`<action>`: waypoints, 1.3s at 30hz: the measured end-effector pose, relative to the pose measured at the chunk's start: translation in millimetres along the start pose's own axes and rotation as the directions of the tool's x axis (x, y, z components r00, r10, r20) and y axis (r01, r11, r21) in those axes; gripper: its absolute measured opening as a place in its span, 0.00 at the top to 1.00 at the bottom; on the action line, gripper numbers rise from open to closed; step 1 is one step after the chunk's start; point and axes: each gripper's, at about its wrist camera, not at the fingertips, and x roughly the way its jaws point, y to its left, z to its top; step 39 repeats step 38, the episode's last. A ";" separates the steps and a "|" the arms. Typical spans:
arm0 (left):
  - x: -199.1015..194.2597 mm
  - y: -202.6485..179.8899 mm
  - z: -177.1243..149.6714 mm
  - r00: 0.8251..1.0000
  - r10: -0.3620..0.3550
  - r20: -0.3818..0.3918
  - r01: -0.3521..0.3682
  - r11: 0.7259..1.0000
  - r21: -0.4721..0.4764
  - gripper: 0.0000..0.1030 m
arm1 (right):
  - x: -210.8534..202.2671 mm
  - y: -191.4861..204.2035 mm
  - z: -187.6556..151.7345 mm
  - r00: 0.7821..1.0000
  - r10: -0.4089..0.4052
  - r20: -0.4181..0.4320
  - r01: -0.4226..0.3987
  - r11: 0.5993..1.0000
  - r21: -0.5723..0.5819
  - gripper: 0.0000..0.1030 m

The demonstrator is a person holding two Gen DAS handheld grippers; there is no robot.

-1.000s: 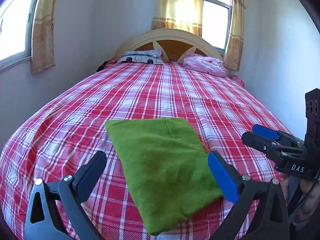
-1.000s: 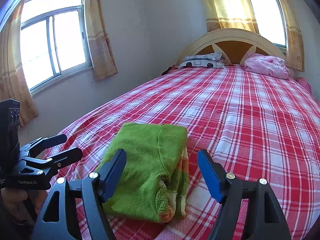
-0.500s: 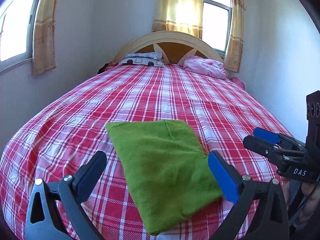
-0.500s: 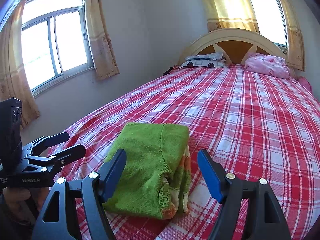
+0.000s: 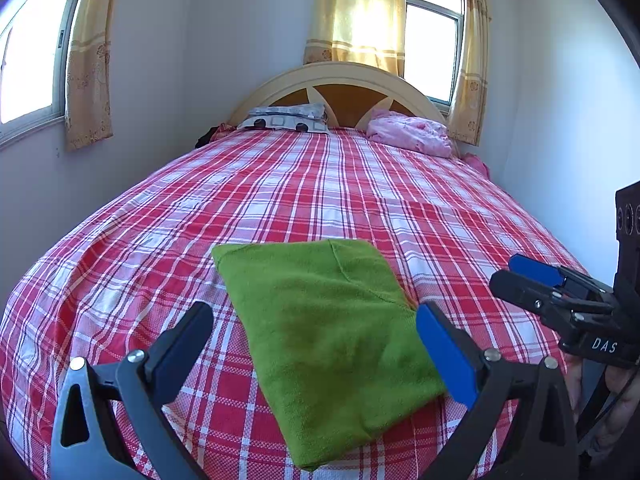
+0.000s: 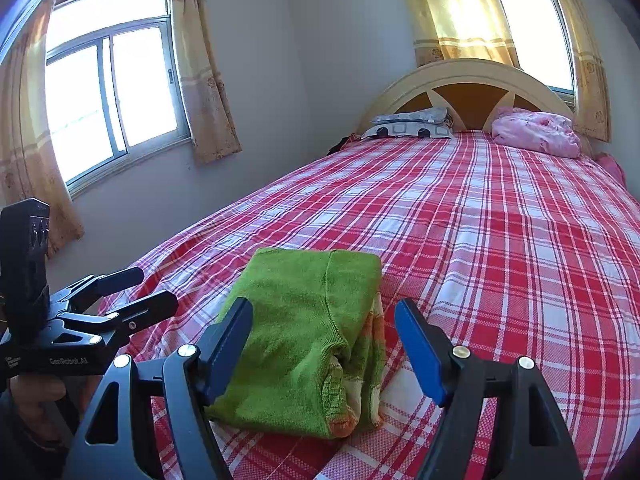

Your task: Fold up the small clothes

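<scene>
A small green knitted garment lies folded into a rectangle on the red plaid bed. In the right wrist view the garment shows stacked layers with orange and white trim at its near open end. My left gripper is open and empty, held just above the garment's near part. My right gripper is open and empty, held over the garment's near end. Each gripper shows in the other's view, the right at the garment's right side, the left at its left.
Two pillows lie at the headboard, a patterned grey one and a pink one. Walls run close along the bed's left and right sides. Curtained windows stand at the left and behind the headboard.
Both grippers have risen and drawn back slightly from the garment. The garment has not moved and both grippers stay open.
</scene>
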 end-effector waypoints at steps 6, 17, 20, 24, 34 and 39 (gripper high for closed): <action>-0.2 -0.1 -0.9 1.000 0.000 -0.001 0.000 1.000 0.005 0.00 | 0.8 1.1 -3.1 1.000 0.004 -0.002 -0.004 1.000 0.002 0.28; 2.8 -1.3 1.2 1.000 0.019 -0.009 -0.019 0.999 0.030 0.00 | -4.1 3.0 -4.5 1.000 0.004 0.016 -0.004 1.000 0.004 0.28; 0.9 -2.3 2.2 0.999 0.040 0.004 -0.040 0.998 0.038 0.00 | -7.5 3.5 -4.1 0.999 0.003 0.034 -0.003 1.000 0.004 0.28; -3.6 -3.2 3.7 0.997 0.064 0.033 -0.066 0.997 0.046 0.00 | -10.4 3.9 -4.1 0.999 0.002 0.048 -0.002 1.000 0.003 0.28; -1.6 3.1 1.2 0.992 0.115 0.054 -0.117 0.992 0.040 0.00 | -18.1 11.2 -3.2 0.997 0.021 0.081 -0.019 1.000 -0.024 0.28; -0.1 3.0 1.1 0.992 0.109 0.057 -0.112 0.993 0.049 0.00 | -16.9 12.2 -5.4 0.997 0.027 0.071 -0.025 0.999 -0.025 0.28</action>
